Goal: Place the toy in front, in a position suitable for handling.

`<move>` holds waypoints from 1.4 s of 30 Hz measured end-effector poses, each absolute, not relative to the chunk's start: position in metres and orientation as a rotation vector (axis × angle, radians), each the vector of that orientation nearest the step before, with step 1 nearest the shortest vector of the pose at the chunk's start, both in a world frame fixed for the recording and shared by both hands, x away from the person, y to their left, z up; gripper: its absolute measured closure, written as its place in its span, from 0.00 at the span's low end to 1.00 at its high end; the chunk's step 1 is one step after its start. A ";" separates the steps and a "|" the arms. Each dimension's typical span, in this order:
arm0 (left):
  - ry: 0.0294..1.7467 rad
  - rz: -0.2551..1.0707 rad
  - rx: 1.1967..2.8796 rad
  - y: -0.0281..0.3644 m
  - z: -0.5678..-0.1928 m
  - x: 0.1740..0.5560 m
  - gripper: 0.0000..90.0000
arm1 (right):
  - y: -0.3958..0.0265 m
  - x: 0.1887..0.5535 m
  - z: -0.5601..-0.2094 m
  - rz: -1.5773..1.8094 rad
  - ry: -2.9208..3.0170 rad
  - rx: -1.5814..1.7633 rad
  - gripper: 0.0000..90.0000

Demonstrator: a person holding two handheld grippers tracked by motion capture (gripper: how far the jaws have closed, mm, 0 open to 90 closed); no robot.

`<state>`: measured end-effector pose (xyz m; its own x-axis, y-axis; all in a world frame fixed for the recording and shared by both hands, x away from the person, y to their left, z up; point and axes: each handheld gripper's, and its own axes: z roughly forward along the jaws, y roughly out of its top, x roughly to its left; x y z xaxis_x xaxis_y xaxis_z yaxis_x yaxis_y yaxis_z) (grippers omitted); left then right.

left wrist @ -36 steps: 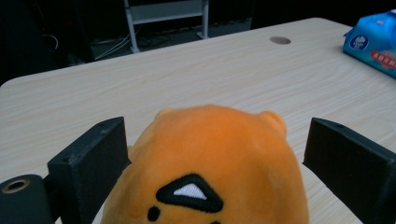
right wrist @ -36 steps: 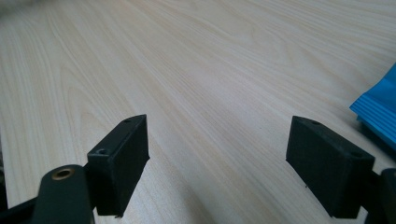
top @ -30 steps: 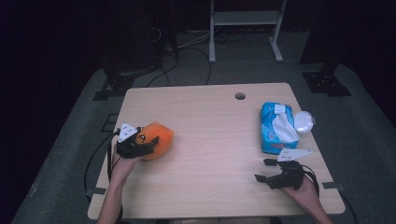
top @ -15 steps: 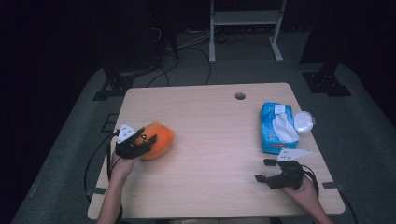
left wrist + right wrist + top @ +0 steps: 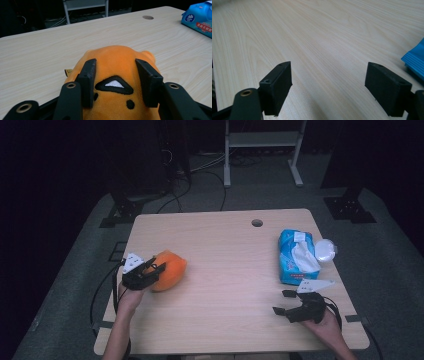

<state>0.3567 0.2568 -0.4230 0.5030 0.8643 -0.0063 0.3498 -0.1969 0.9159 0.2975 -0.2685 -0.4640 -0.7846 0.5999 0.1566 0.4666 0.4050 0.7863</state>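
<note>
An orange plush toy (image 5: pixel 169 269) lies at the left of the wooden table (image 5: pixel 225 285). My left gripper (image 5: pixel 151 269) has just been closing its jaws on it, and both pads now press into the plush (image 5: pixel 117 62), which bulges between them. Its black and white face markings show in the left gripper view. Near the table's front right corner my right gripper (image 5: pixel 284 303) rests open, pointing left, nothing between its jaws (image 5: pixel 329 82).
A blue pack of tissues (image 5: pixel 296 256) lies at the right of the table, with a round white lid (image 5: pixel 325 251) beside it. A small hole (image 5: pixel 257 223) sits near the far edge. Cables and stand legs lie on the floor beyond.
The left jaws have closed in on the orange plush toy, which now looks squeezed. Neither hand has shifted.
</note>
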 end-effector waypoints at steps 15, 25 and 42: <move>0.970 0.518 1.657 0.256 -0.414 0.353 0.63 | -0.268 0.297 -0.464 1.322 2.505 0.955 0.23; 0.770 0.391 1.683 0.203 -0.399 0.343 0.65 | -0.271 0.297 -0.463 1.337 2.491 0.972 0.23; 0.367 0.173 1.951 0.069 -0.432 0.299 0.62 | -0.278 0.296 -0.461 1.349 2.469 0.986 0.23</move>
<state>0.2990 0.0688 -0.4317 0.9415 0.3335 -0.0480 0.1749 -0.3619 0.9157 0.2958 -0.2776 -0.4612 -0.7699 0.6164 0.1652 0.4719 0.3756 0.7977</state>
